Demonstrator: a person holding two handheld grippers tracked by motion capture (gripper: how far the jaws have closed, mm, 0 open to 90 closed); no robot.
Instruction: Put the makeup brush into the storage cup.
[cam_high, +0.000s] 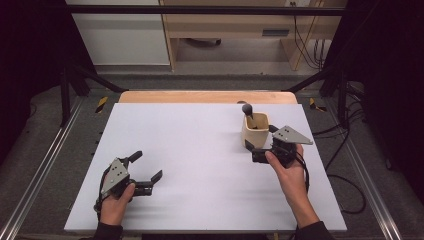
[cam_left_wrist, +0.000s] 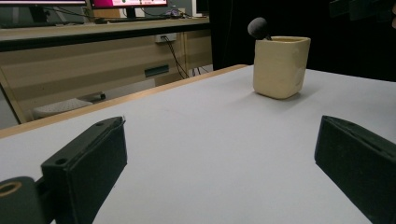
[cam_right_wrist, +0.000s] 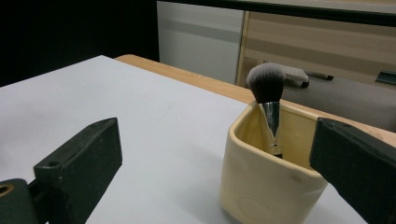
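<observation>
Left tongs (cam_high: 148, 167): spread wide, empty, low over worktop (cam_high: 200, 165).
Right tongs (cam_high: 260, 137): spread wide, just beside cream cup (cam_high: 255, 131).
Cup: held makeup brush (cam_right_wrist: 267, 100), bristles up.

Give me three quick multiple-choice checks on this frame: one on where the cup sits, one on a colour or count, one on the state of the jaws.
1. Where does the cream cup stand on the white table?
A. near the left gripper
B. just ahead of the right gripper
C. at the table's near edge

2. How many brushes stand in the cup?
A. one
B. two
C. three

3. How do the jaws of the left gripper stand?
A. shut on the cup
B. shut on nothing
C. open, over bare table

Answers:
1. B: the high view puts the cup right in front of the right gripper, on the table's far right.
2. A: a single makeup brush with dark bristles leans in the cup.
3. C: the left gripper view shows both jaws wide apart with only table between.
</observation>
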